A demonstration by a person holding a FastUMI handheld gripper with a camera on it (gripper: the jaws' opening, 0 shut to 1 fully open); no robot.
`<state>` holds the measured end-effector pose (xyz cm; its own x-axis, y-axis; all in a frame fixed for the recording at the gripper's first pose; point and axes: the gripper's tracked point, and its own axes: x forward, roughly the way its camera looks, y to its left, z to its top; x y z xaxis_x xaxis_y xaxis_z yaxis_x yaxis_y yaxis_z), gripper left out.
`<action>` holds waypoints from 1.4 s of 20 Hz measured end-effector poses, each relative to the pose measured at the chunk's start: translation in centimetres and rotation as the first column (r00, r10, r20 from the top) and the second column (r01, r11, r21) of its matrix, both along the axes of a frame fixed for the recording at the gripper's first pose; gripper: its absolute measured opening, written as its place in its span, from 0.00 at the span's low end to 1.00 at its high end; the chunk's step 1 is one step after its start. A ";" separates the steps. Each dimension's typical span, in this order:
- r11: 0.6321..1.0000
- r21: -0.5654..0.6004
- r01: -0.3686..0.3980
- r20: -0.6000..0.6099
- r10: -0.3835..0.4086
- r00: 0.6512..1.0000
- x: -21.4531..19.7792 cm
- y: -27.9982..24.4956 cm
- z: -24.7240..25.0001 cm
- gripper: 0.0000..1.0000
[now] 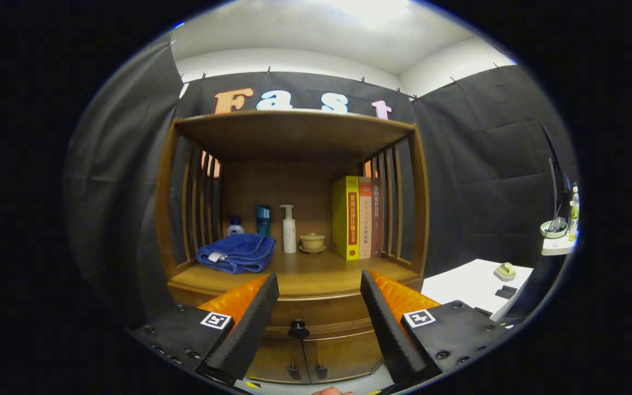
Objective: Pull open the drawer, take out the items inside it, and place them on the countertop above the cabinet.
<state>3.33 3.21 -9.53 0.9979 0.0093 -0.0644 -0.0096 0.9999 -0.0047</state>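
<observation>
A wooden cabinet point(294, 142) stands straight ahead. Its drawer point(316, 315) is closed under the countertop point(316, 274), with a dark round knob point(298, 329) at its middle. My gripper point(319, 288) is open, held a little way in front of the drawer. The knob sits between the two fingers and beyond them, slightly below their tips. Nothing is held. What lies inside the drawer is hidden.
On the countertop lie a folded blue towel point(236, 253), three bottles point(288, 229), a small lidded cup point(312, 242) and upright books point(355, 218). Two small doors point(305, 359) are below the drawer. A white table point(469, 285) with a small object stands to the right.
</observation>
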 end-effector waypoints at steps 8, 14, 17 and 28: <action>0.995 -0.017 -0.094 -0.105 0.092 0.990 2.3 3.8 -11.6 0.99; 0.988 0.107 -0.109 -0.166 0.126 0.978 3.2 4.1 -15.8 0.97; 0.991 0.069 -0.118 -0.193 0.130 0.973 4.1 3.9 -17.5 0.96; 0.995 0.028 -0.099 -0.240 0.103 0.965 5.5 3.8 -20.1 0.68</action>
<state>8.83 7.01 -29.61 0.9468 0.1118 -0.3019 -0.1092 0.9937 0.0253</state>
